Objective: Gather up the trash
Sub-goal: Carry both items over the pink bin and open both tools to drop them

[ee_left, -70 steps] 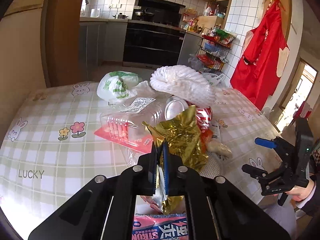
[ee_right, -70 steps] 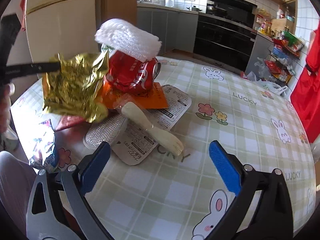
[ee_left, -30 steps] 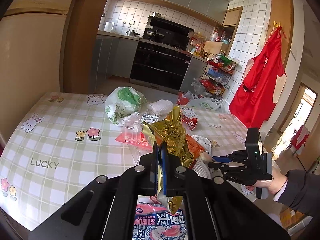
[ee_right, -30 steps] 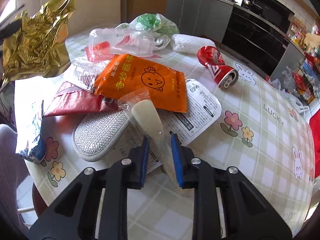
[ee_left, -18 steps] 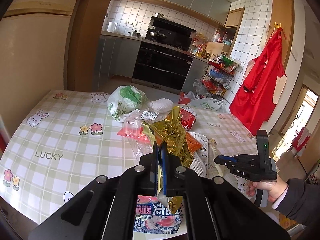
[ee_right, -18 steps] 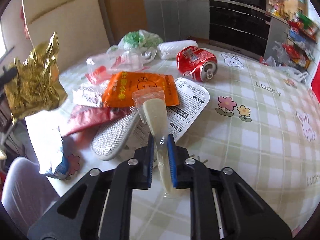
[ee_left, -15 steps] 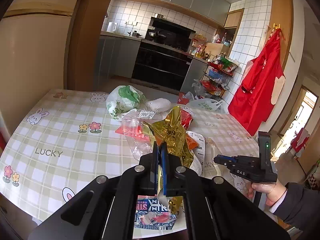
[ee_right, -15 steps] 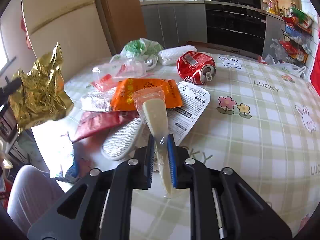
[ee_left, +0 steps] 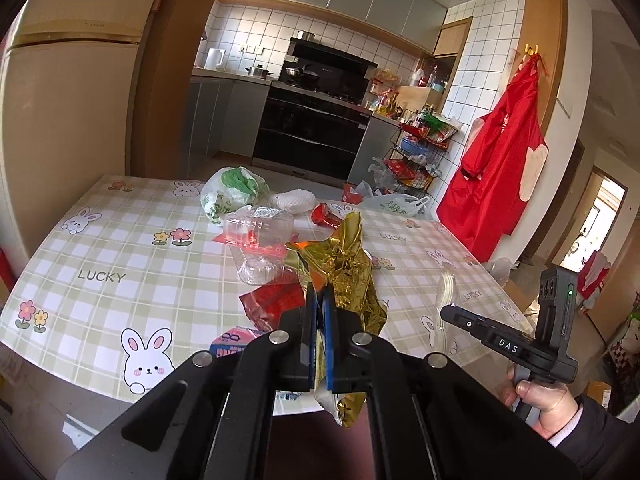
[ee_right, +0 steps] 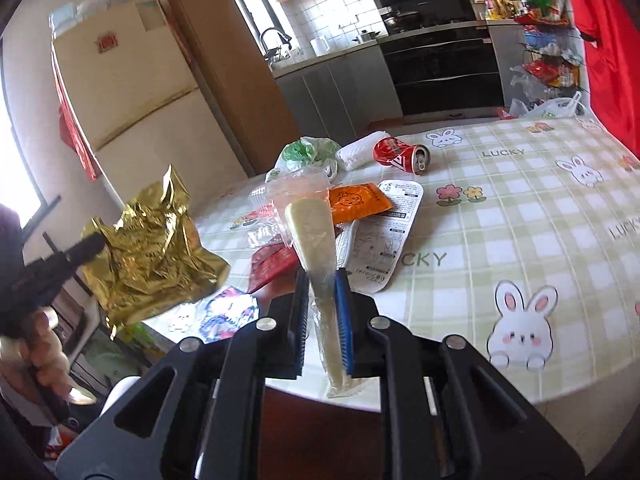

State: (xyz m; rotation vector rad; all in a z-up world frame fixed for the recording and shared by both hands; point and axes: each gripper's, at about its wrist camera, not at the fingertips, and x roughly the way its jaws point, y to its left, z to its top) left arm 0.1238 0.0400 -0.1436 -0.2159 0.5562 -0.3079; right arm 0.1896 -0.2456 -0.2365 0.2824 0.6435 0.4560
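Note:
My left gripper [ee_left: 320, 300] is shut on a crumpled gold foil wrapper [ee_left: 346, 264], held up over the near table edge; the wrapper also shows in the right wrist view [ee_right: 148, 248]. My right gripper [ee_right: 322, 280] is shut on a clear plastic sleeve with a pale cream stick inside [ee_right: 314, 236], lifted off the table; the sleeve shows in the left wrist view [ee_left: 445, 292]. More trash lies on the checked tablecloth [ee_right: 520, 216]: a crushed red can [ee_right: 400, 155], an orange packet [ee_right: 356, 202], a white label tray [ee_right: 386, 236], a red wrapper [ee_right: 272, 264].
A green-and-white plastic bag [ee_left: 232, 194], a white foam net [ee_left: 294, 201] and a clear plastic box [ee_left: 256, 236] lie toward the table's far side. A blue-pink snack packet [ee_right: 224, 312] hangs at the near edge. A fridge [ee_right: 132, 120] stands at the left.
Both grippers have pulled back from the table and risen, each carrying its piece of trash. The table edge now shows below both.

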